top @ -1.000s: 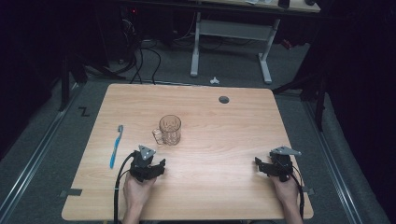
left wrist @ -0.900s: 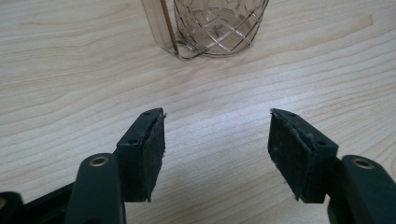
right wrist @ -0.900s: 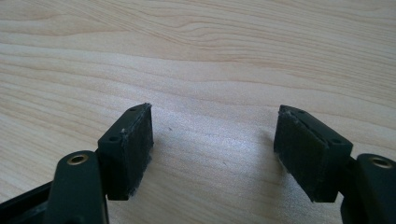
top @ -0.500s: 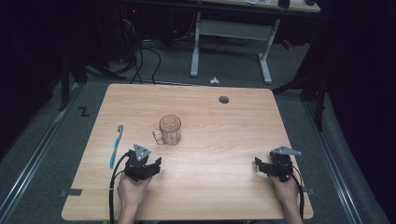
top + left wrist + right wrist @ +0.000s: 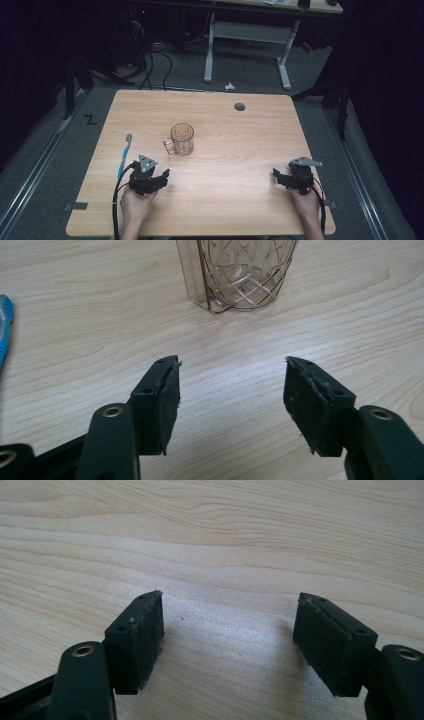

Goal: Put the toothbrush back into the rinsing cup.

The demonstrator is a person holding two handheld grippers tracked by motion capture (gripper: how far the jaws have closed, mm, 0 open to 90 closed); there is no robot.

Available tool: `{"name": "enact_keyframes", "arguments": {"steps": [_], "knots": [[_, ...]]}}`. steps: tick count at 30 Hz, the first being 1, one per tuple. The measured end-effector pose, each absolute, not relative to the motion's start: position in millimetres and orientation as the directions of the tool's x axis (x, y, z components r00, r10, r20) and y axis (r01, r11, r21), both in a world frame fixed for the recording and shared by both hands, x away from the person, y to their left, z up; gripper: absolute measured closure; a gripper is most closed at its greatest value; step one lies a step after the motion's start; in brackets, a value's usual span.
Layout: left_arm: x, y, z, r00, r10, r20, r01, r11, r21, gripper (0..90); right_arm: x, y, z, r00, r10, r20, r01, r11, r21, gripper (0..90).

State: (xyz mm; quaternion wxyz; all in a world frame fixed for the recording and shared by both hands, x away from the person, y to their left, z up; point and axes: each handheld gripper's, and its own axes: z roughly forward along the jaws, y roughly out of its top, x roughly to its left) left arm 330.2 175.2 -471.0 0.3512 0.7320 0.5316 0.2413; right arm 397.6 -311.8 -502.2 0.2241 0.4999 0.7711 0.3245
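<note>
Glass mug (image 5: 182, 139): standing upright on the wooden table (image 5: 240, 135), handle turned toward the toothbrush side.
Left gripper (image 5: 161, 176): sitting near the mug on the person's side, pointing at it; jaws wide and just now closing a little, nothing between them, mug well ahead of the pads.
Toothbrush (image 5: 125, 155): blue, lying just left of the mug, beside the left gripper.
Right gripper (image 5: 278, 177): resting well apart from the mug, jaws gaping wide over bare wood.
Writing: a black mark like a Z (image 5: 90, 119) showing on the floor, left of the mug.
</note>
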Motion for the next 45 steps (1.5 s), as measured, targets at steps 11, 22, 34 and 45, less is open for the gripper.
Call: {"name": "enact_keyframes", "arguments": {"steps": [11,22,34,45], "knots": [[328,188,-465,0.301,0.954,-0.005,0.62,-0.192,0.761,38.4,398,-312,-502,-0.4,0.916,-0.021,0.625,0.29,0.724,28.8],[327,204,-465,0.255,0.967,0.004,0.642,-0.173,0.747,36.4,398,-312,-502,-0.4,0.916,-0.021,0.625,0.29,0.725,28.8],[328,217,-464,0.212,0.977,-0.001,0.661,-0.143,0.737,35.5,398,-312,-502,-0.4,0.916,-0.021,0.625,0.289,0.725,28.8],[330,227,-462,0.181,0.983,0.008,0.676,-0.13,0.725,35.4,398,-312,-502,-0.4,0.916,-0.02,0.625,0.289,0.725,28.8]]}}
